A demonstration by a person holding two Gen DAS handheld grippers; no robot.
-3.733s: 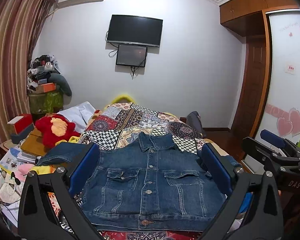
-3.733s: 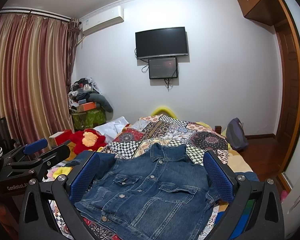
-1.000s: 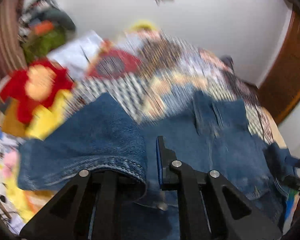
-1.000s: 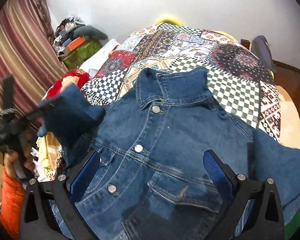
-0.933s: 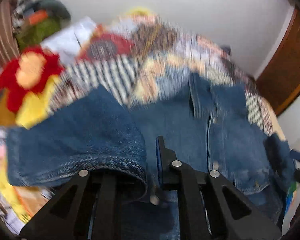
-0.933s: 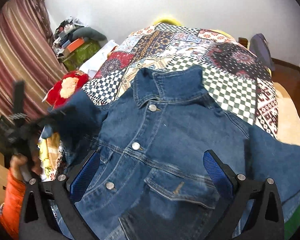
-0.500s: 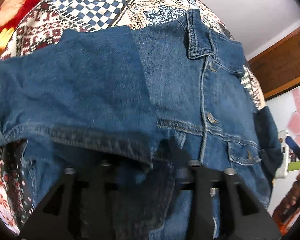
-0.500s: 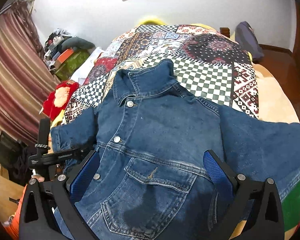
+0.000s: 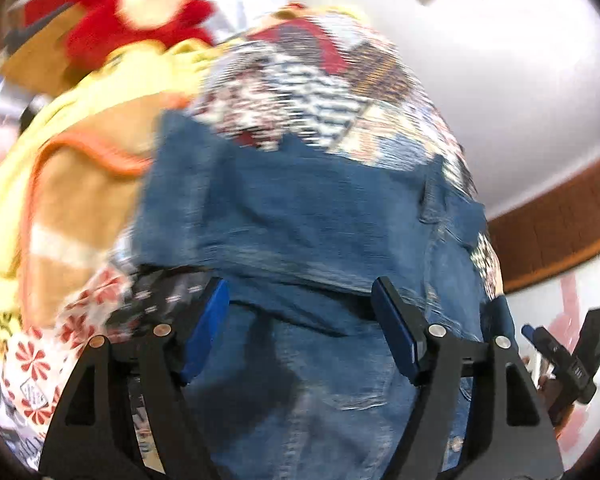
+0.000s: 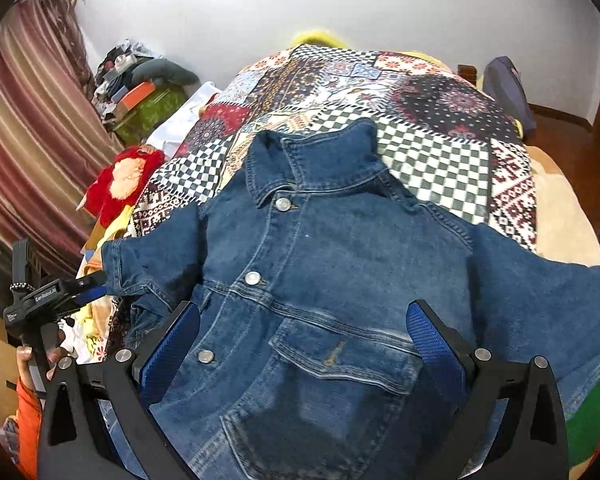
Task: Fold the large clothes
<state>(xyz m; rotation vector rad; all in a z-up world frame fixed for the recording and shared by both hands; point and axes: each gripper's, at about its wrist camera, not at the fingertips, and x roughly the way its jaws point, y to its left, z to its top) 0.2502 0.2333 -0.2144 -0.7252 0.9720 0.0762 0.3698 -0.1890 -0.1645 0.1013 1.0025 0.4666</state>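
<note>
Lying buttoned on the bedspread [image 10: 432, 156], the denim jacket [image 10: 340, 264] sits beneath both grippers' released jaws.

Both wrist views close, tilted down. Left from jacket's side, blurred; right from hem. Shared: denim jacket [image 10: 340, 264], bedspread [image 10: 440, 160].
</note>
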